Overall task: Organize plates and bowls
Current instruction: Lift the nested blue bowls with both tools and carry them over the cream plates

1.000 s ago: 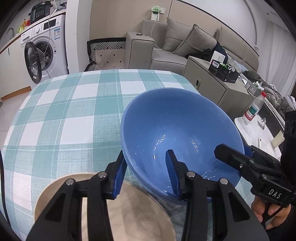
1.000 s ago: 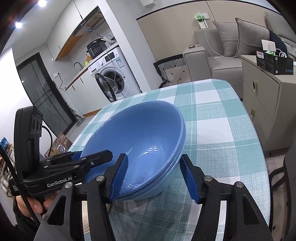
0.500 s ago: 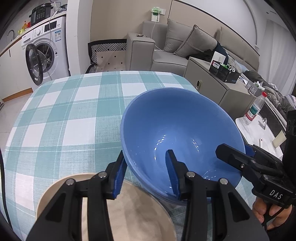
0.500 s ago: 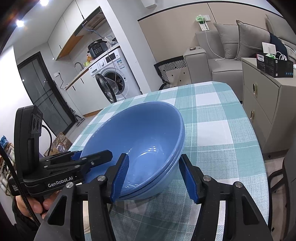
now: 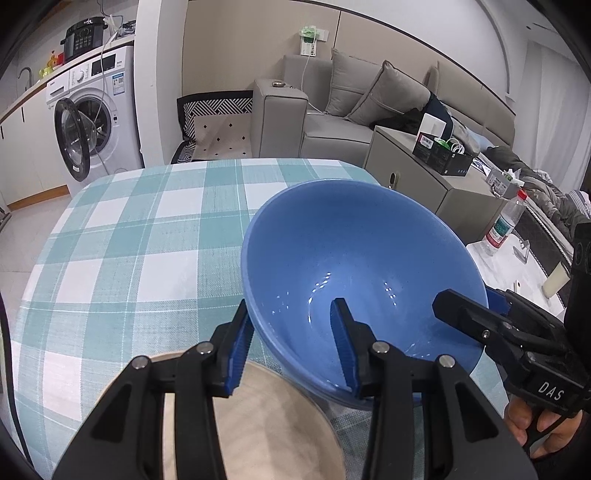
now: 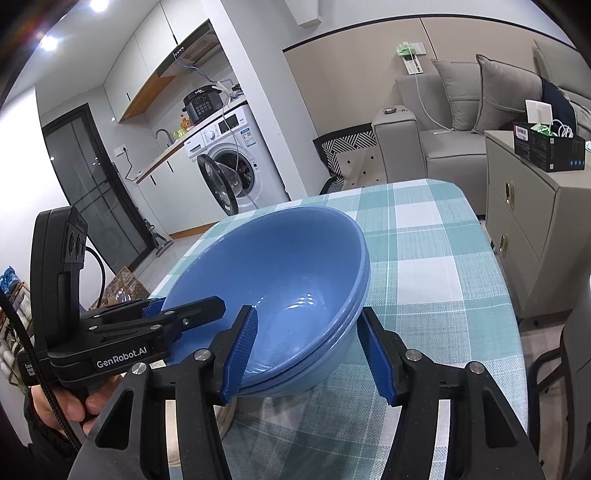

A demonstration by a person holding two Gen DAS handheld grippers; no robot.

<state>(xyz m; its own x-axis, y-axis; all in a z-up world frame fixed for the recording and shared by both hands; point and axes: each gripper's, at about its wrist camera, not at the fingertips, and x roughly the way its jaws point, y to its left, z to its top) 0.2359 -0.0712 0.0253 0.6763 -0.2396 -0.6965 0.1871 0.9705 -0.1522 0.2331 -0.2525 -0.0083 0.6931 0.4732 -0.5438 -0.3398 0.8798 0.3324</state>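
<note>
Both the left gripper (image 5: 291, 347) and the right gripper (image 6: 308, 349) were clamped across the rim of the nested blue bowls (image 6: 280, 291), tilted just beside the beige plate (image 5: 258, 428); uneven pull risked slippage.

Far left: white washing machine (image 5: 98, 118), round door open, black cooker (image 5: 83, 37) on top.
Far wall: beige panels — grey sofa (image 5: 354, 107) with cushions below (patterned rug (image 5: 218, 129) beside it).
Right: grey cabinet (image 6: 535, 236).
Ceiling: two spotlights (image 6: 98, 4) lit — dark glass door (image 6: 92, 184) at left.

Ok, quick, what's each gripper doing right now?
Left gripper: jaws closed on rim of the blue bowls.
Right gripper: jaws closed on their rim too.
</note>
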